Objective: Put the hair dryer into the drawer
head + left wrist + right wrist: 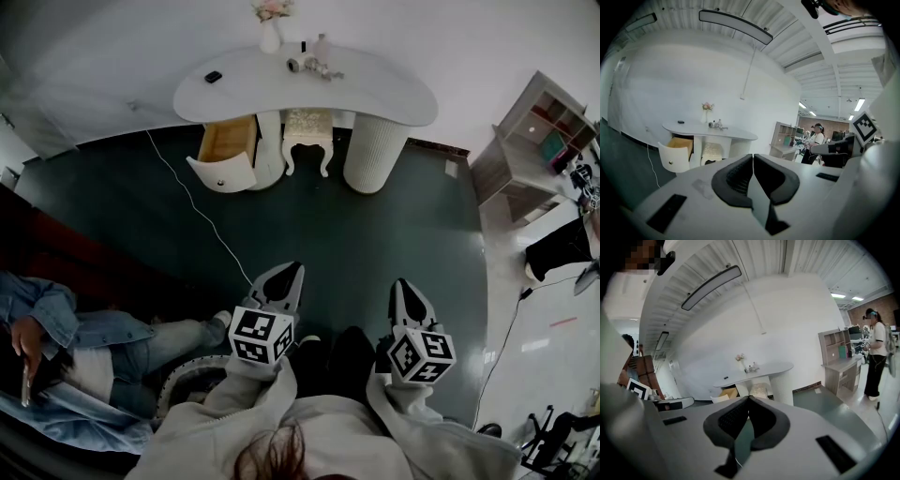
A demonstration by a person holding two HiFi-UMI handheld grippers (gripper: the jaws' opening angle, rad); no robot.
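Far ahead stands a white vanity table [375,89], and the hair dryer [314,66] lies on its top near a vase. The table's wooden drawer [228,150] stands pulled open at the left end, showing nothing inside. My left gripper [292,267] and right gripper [403,281] are held low near my body, well short of the table. Both are shut with nothing between the jaws. The left gripper view has its shut gripper [753,157] pointing at the drawer [677,152] and hair dryer [715,124]. The right gripper [749,398] faces the same table [773,369].
A padded stool [307,127] sits under the table. A white cable [202,220] runs across the dark floor from the drawer side. A seated person [84,347] is at my left. A shelf unit [539,131] stands at the right, with another person [876,357] beside it.
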